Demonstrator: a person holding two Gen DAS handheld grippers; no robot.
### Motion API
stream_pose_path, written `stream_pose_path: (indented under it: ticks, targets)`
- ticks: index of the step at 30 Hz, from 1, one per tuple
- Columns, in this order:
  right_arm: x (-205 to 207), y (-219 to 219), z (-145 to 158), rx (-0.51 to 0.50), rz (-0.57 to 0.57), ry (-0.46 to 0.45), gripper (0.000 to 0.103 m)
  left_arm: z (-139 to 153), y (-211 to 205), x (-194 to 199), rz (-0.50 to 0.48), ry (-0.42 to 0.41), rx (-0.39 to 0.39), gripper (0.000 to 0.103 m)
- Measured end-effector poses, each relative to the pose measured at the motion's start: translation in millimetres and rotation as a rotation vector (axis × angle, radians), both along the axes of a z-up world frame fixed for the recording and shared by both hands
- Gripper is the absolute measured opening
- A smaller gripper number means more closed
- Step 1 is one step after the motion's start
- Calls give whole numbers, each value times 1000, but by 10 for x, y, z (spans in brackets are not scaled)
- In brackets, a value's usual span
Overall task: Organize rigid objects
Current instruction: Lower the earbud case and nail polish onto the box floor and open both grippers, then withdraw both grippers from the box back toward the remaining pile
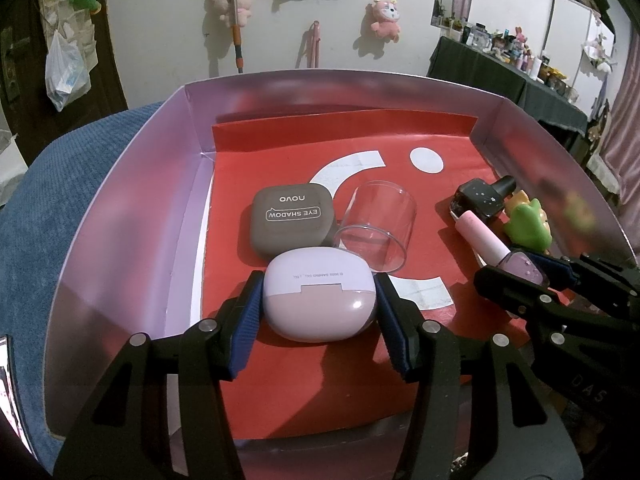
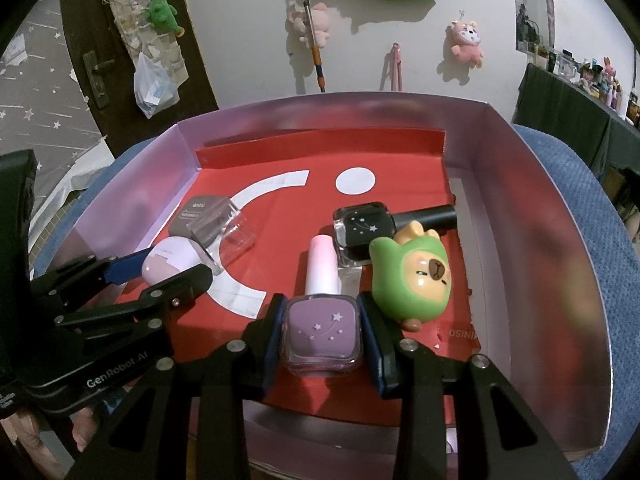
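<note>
Left gripper [image 1: 319,309]: blue pads pressed against both sides of the lilac-and-pink earbud case [image 1: 319,295], which rests on the red liner near the front of the box. Case looks light, rigid and glossy, with rounded flanks, so I'd expect it to squirt out under a hard squeeze. Better to grip across the widest part, low and level, as it is now.

Right gripper [image 2: 321,330]: closed on the square glass body of the purple nail polish bottle [image 2: 321,326], lying flat with its pink cap [image 2: 320,266] pointing away. Glass is hard, a bit slick, chips if dropped; the flat sides give the pads good seats. Avoid the cap, it may turn.

Close by:
- black nail polish bottle [image 2: 363,230], lying just behind the purple one
- green hooded toy figure [image 2: 412,276], just beside the right pad, may get nudged
- brown eyeshadow compact [image 1: 292,218], touching the far edge of the earbud case
- clear plastic cup [image 1: 376,226] on its side, thin and free to roll

Surface: red paper liner [image 1: 320,380] inside a shallow lilac cardboard box [image 1: 120,208]. Box sits on blue textured fabric [image 1: 52,200]; can't tell what's under it.

Room: white wall with hanging plush toys [image 1: 385,18], dark door at left, cluttered counter [image 1: 500,64] at right.
</note>
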State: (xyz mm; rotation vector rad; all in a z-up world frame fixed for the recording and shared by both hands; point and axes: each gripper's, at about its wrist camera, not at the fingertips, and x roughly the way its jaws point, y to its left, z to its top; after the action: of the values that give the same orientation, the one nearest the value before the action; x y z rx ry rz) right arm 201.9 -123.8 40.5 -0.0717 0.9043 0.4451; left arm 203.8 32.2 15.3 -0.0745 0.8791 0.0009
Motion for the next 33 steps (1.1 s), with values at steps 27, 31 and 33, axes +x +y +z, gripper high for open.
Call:
stream_pose_path:
  ticks: [27,31,33]
  targets:
    - [-161,-139,121,58,2,-24,54,153,-40,-155,46,-81,33,68]
    - [-208,-181,181,70,6,-45,58,224,-66,-228,55,-102,51,69]
    - [-239,-205,210,77,7,-55,59,260,-79,-264,61,-114,65,69]
